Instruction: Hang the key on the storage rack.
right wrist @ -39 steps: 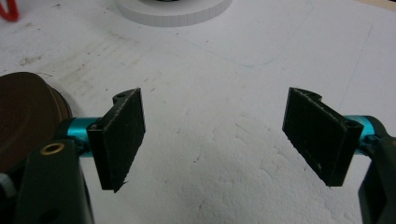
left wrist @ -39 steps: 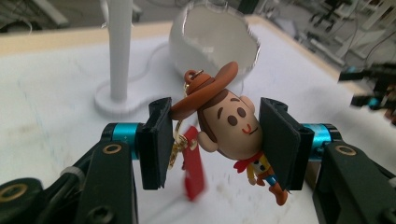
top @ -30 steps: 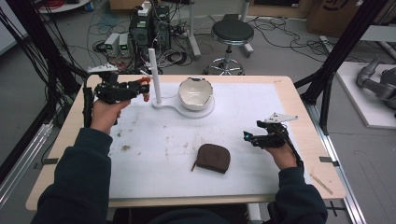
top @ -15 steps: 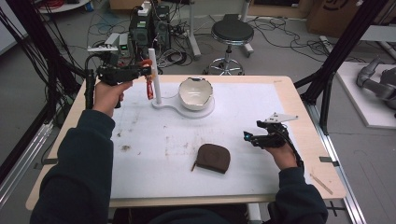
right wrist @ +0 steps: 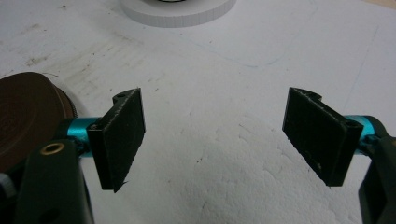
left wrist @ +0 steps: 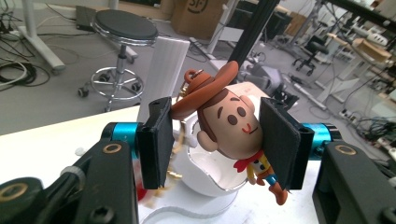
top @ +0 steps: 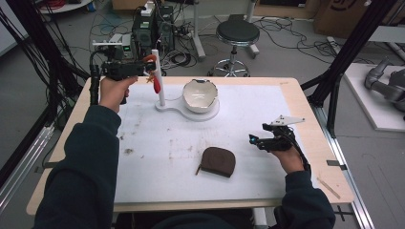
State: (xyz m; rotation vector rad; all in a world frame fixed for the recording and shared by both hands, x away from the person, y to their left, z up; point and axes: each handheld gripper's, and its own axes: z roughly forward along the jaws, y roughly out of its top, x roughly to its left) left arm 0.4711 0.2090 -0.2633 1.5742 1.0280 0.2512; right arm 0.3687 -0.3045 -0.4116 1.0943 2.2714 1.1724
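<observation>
Up by the white post (top: 158, 76) of the stand, the left tool (left wrist: 219, 140) clamps a cowboy keychain figure (left wrist: 229, 123), whose ring arguably needs a slow, level approach to the post's top, while the right tool (right wrist: 212, 135) rests wide open on the counter (top: 267, 124).

Even, soft overhead light; faint shadows on my table (top: 157, 157). High view slightly soft. View along my left tongs (left wrist: 219, 140): background blurred, edges bowed. No glare.
</observation>
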